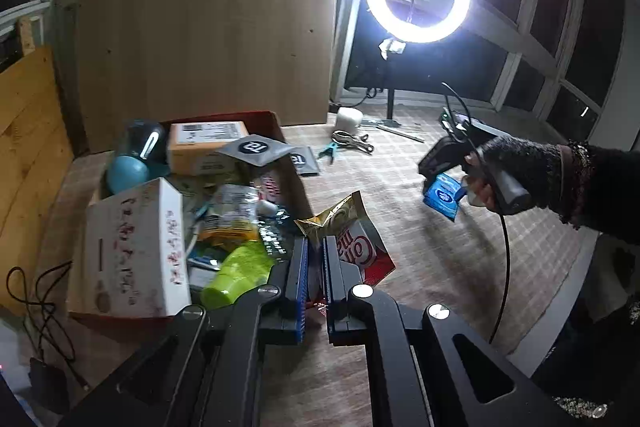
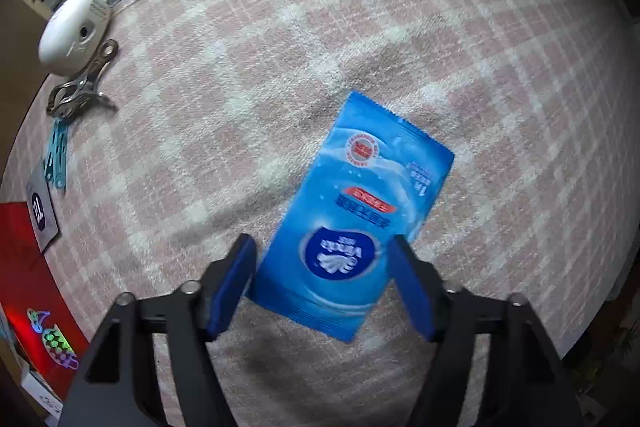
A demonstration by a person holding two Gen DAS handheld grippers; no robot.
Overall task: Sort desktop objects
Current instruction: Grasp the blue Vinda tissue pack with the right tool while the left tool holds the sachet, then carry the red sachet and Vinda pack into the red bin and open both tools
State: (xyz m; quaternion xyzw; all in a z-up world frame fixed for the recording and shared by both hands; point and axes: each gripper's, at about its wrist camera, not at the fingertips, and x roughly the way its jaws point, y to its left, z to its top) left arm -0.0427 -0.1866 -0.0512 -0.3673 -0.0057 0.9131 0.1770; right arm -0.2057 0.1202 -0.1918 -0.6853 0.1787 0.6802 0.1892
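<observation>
Blue film, glossy and slick, soft fill inside: tissue packet (image 2: 352, 227) light as anything, bound to bend and slide rather than break. Floats over the checked cloth (image 2: 440, 27), between the pads of the right gripper (image 2: 320, 245). Spread wide, those jaws, pads looking just clear of the packet's long edges, so no firm pinch by the look of it. Best taken across the narrow width near the logo end, or flat by a crimped seam.

Seen from the left wrist: right hand (image 1: 500, 175) raised above the table, wrapped round the handle, nose tipped downward.

Over to the left gripper (image 1: 316, 247): jaws nearly together, clamped on the red and gold sachet (image 1: 352, 227), held low just beside the cardboard box (image 1: 296, 179). Crinkly, light, likely to slip if squeezed only at a corner.
</observation>
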